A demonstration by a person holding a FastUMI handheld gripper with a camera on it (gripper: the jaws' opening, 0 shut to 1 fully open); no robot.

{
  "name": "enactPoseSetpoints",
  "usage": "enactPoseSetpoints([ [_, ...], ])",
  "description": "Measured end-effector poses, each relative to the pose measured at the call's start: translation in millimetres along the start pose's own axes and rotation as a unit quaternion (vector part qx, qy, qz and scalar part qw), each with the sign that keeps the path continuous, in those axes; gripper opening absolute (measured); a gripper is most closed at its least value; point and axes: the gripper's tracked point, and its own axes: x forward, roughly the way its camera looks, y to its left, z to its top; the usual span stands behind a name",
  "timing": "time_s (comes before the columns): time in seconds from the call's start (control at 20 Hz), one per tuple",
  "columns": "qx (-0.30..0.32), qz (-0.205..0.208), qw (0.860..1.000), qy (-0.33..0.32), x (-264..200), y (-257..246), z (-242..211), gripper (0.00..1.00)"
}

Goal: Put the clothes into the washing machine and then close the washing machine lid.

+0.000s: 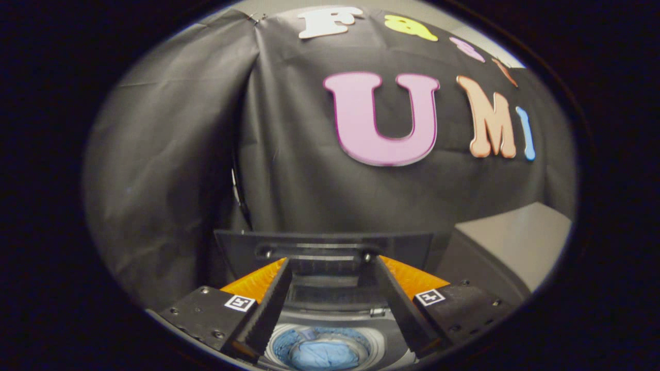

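Observation:
A blue garment (pixel 325 353) lies bunched in the round drum of the washing machine (pixel 384 342), low between my two fingers. The machine's dark lid (pixel 407 247) stands raised upright just ahead. Its handle bar (pixel 314 252) runs across the lid's upper part. My gripper (pixel 330 262) is open, its black fingers (pixel 270 304) spread wide, with the tips reaching the two ends of that handle. Whether the tips touch the lid I cannot tell. Nothing is held between the fingers.
A grey box-like surface (pixel 510 242) stands to the right of the lid. The black cloth wall (pixel 170 170) hangs close behind the machine, folded at a corner to the left.

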Motion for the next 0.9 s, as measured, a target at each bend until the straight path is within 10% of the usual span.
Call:
enactPoseSetpoints([
  [0.9,0.011,-0.039,0.997,-0.065,131,15,22,0.96],
])
